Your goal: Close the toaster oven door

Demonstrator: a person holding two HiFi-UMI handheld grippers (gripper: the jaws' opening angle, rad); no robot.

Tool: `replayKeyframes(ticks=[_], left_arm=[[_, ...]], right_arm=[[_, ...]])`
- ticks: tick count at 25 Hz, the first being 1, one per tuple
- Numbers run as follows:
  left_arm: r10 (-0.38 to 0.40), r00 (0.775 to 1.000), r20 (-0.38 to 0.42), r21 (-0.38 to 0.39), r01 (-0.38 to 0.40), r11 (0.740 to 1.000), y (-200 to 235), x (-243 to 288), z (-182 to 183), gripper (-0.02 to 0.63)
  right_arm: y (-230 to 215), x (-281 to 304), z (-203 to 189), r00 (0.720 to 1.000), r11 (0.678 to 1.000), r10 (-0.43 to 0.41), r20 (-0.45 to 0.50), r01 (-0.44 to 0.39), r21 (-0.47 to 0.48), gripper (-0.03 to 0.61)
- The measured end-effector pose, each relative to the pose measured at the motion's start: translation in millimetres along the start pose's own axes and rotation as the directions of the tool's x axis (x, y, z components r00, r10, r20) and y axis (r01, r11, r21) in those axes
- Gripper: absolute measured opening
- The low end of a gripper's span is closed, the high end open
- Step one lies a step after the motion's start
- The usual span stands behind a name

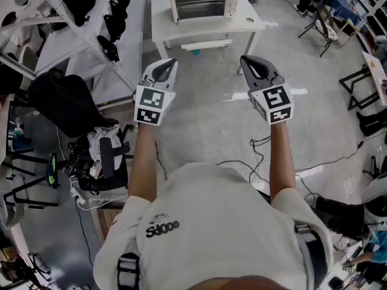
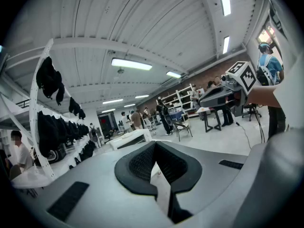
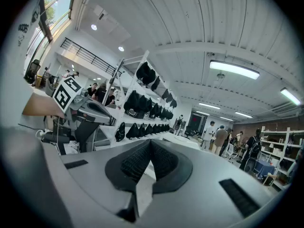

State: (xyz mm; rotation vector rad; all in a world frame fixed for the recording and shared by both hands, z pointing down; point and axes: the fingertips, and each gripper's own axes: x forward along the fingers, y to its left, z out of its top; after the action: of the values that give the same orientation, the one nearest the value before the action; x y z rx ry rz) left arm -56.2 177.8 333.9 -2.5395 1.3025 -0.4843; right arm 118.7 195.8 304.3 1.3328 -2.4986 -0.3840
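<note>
Grey concrete floor lies under the 2 grippers; left gripper and right gripper both have jaws clenched on nothing. Well beyond, the toaster oven sits on a white worktop. Risk: a hard shove from clenched jaws could skid it backwards.

grey concrete floor, loose cables on it; white table; white rack hung with black bags; fluorescent tube lights, ribbed ceiling.
</note>
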Motion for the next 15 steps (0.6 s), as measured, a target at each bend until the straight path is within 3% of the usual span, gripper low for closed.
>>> replayKeyframes(ticks=[5,9,12,15], left_arm=[[0.007,1.0,-0.005,-0.011,-0.007,1.0,-13.8,15.9,5.9,0.017],[0.004,1.0,-0.006,-0.05,-0.005,0.999,-24.3,28.6,1.5,0.017],[-0.001,1.0,-0.023,-0.019,0.001,1.0,-29.4,44.3,-4.6,0.017],[0.004,1.0,0.021,-0.039,-0.003,0.999,-13.2,68.1,2.3,0.017]], right_arm=[[-25.2,-7.6,-12.7,1.0,1.0,-0.009,0.014,0.009,0.01,0.008],[-41.1,-8.4,-30.0,0.999,0.997,-0.02,0.036,0.017,0.074,0.008],[-51.2,-0.9,-45.3,1.0,0.996,-0.014,0.018,0.013,0.093,0.008],[-66.9,18.2,-47.7,0.999,0.996,-0.013,0.031,0.01,0.094,0.008]])
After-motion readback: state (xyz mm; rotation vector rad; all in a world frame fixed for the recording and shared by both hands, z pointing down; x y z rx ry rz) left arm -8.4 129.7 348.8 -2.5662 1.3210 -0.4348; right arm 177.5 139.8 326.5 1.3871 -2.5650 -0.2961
